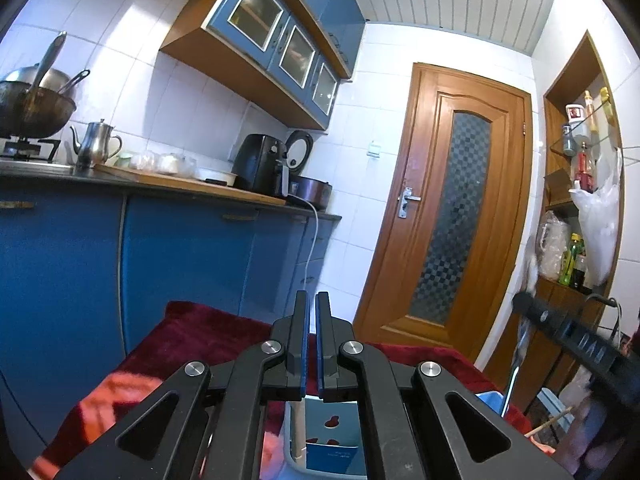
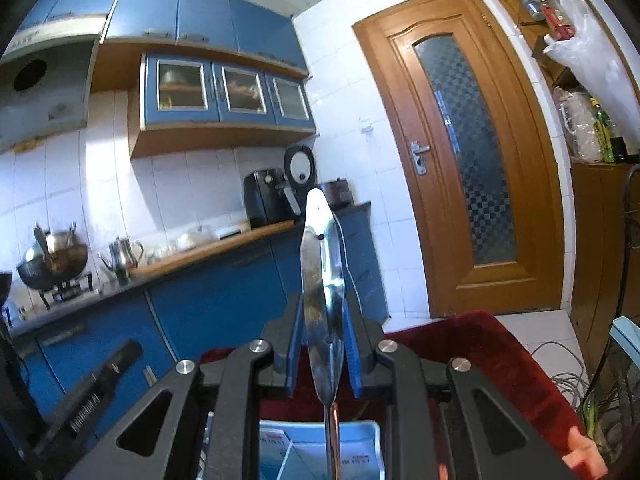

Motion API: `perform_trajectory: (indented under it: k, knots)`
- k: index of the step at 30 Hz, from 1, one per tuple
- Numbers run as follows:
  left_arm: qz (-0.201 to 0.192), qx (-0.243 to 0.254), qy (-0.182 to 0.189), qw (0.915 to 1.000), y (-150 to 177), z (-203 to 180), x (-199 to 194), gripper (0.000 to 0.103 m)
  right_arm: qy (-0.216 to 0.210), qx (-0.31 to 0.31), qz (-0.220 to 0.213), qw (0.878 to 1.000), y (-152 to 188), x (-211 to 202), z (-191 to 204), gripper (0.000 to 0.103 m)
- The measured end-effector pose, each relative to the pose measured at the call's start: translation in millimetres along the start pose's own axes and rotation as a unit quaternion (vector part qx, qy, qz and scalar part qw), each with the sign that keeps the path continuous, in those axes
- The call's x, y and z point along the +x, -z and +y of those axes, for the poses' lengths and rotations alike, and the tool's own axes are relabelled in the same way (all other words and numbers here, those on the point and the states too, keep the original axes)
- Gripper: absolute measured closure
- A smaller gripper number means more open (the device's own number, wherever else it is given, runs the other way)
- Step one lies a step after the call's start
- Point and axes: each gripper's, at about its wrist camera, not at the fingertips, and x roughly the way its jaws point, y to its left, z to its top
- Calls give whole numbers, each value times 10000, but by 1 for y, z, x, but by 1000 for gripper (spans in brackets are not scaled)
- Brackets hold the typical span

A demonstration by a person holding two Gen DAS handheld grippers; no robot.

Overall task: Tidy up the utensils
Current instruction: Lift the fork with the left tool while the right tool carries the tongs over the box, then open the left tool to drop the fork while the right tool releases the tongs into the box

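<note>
My right gripper [image 2: 323, 312] is shut on a shiny metal utensil handle [image 2: 320, 264]; the handle end points up past the fingertips and its stem runs down below the fingers toward a light blue utensil holder [image 2: 360, 452] on a red cloth [image 2: 500, 360]. My left gripper [image 1: 311, 308] is nearly closed, with a narrow gap between the blue pads. A pale stick-like handle [image 1: 298, 428] shows under its fingers, over the blue holder [image 1: 332, 448]. Whether it is gripped cannot be told. The right gripper and its metal utensil [image 1: 516, 364] show at the right of the left wrist view.
A blue kitchen counter [image 1: 180, 188] with wok, kettle and air fryer runs along the far wall. A wooden door [image 1: 452, 216] stands beyond the cloth. Shelves with bottles [image 1: 576, 264] are at the right. Cables [image 2: 560, 372] lie on the floor.
</note>
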Motion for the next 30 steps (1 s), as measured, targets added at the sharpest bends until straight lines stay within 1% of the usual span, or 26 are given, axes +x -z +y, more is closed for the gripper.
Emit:
perform_trajectory:
  k: [3, 6, 7, 8, 10, 12, 13, 18, 24, 28, 30]
  knots:
    - [31, -42, -19, 10000, 0, 0, 0, 100, -25, -64, 147, 9999, 5, 1, 1, 81]
    - [48, -60, -43, 10000, -1, 0, 0, 100, -159, -37, 217, 9996, 4, 0, 1, 80]
    - [54, -58, -58, 10000, -1, 0, 1, 100, -175, -33, 233, 9996, 4, -1, 1, 76]
    - [65, -56, -66, 9999, -1, -1, 1, 99, -211, -16, 243, 9995, 3, -2, 1, 68]
    - [91, -74, -68, 9999, -1, 0, 2, 97, -288, 41, 244, 9993, 2, -4, 1, 64]
    - [94, -93, -69, 9999, -2, 1, 2, 91, -310, 70, 228, 9992, 1, -7, 1, 63]
    - [86, -103, -71, 9999, -2, 1, 1, 91, -321, 81, 214, 9992, 0, -8, 1, 63]
    - [139, -122, -21, 9998, -5, 0, 1, 90, -388, 112, 129, 9991, -8, -16, 6, 63]
    - [416, -111, 79, 9990, -23, 1, -5, 90, -507, -2, 41, 9987, -24, -34, 16, 63]
    - [600, -199, 24, 9980, -38, 12, -14, 90, -602, -75, -27, 9982, -35, -48, 24, 63]
    - [678, -234, -77, 9974, -47, 19, -20, 90, -642, -107, -14, 9979, -39, -55, 28, 63]
